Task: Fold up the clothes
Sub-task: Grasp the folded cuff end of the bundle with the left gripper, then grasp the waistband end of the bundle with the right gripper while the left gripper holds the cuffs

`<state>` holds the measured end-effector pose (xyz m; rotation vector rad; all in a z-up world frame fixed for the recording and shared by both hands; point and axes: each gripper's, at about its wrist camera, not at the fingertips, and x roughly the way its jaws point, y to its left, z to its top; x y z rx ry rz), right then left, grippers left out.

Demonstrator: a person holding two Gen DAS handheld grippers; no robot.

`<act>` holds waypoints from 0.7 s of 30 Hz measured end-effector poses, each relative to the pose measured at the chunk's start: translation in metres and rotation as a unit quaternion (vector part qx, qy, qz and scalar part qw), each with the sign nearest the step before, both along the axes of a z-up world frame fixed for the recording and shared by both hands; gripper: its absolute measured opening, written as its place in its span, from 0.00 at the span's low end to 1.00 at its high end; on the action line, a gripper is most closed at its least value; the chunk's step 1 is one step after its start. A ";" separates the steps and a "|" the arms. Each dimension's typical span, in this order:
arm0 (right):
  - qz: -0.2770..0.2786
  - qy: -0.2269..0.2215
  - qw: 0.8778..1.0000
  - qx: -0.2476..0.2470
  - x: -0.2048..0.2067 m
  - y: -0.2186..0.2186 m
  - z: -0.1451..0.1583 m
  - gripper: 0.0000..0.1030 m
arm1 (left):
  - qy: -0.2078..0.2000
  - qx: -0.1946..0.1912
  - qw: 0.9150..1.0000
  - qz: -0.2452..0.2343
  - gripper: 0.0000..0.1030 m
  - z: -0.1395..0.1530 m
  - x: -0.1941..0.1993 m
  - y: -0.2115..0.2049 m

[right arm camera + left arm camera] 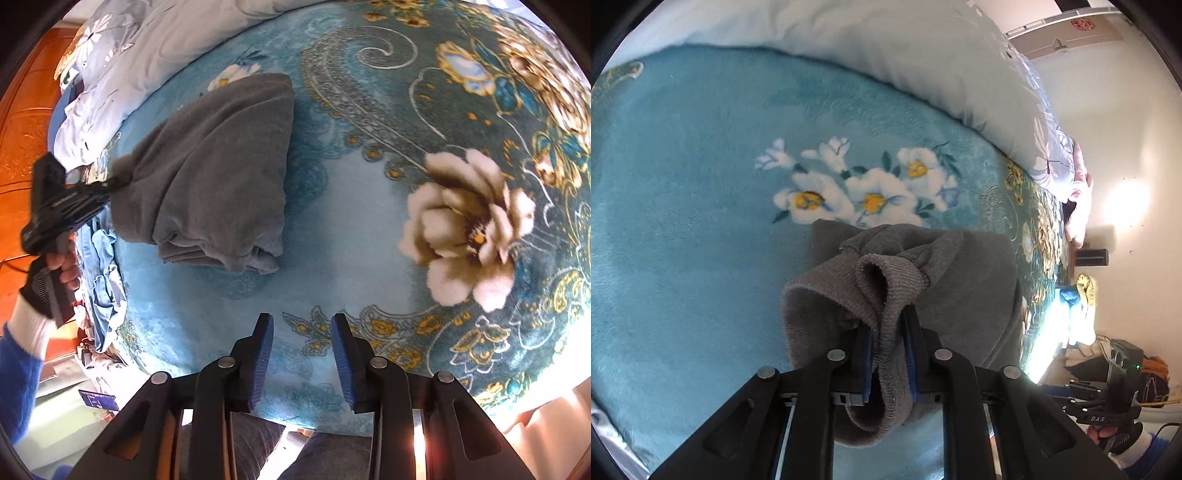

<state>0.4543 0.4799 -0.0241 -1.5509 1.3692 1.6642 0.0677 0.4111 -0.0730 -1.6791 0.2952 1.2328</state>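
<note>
A grey knit garment [214, 173] lies partly folded on the teal floral blanket [332, 236]. My left gripper [888, 314] is shut on the garment's ribbed edge [886, 295], which bunches between the blue pads and hangs below them. In the right wrist view the left gripper [107, 188] pulls the garment's left end up off the blanket. My right gripper [302, 325] is open and empty, hovering over bare blanket below and right of the garment. It also shows in the left wrist view [1108, 413] at the far right.
A pale blue quilt [905, 55] is piled along the blanket's far side. Loose blue and pink clothes [103, 280] lie at the bed's left edge. A wooden headboard [22, 129] stands at the left. The bed's edge [517, 402] drops off at the lower right.
</note>
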 end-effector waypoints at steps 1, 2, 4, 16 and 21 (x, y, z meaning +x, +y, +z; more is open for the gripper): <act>0.003 0.000 1.000 0.000 -0.004 0.002 -0.001 0.34 | -0.003 0.000 1.000 -0.004 0.16 -0.003 0.002 0.003; 0.006 0.001 1.000 -0.001 -0.009 0.004 -0.002 0.34 | -0.005 0.000 1.000 -0.008 0.16 -0.005 0.005 0.005; 0.014 0.005 1.000 0.001 -0.020 0.009 -0.002 0.34 | -0.009 0.001 1.000 -0.015 0.16 -0.008 0.012 0.009; 0.049 0.031 0.998 0.005 -0.087 0.021 -0.015 0.34 | -0.034 0.004 0.999 0.023 0.18 -0.017 0.000 -0.002; 0.054 -0.001 0.999 -0.004 -0.094 0.019 -0.030 0.34 | -0.042 0.006 0.999 0.022 0.18 -0.018 -0.001 0.000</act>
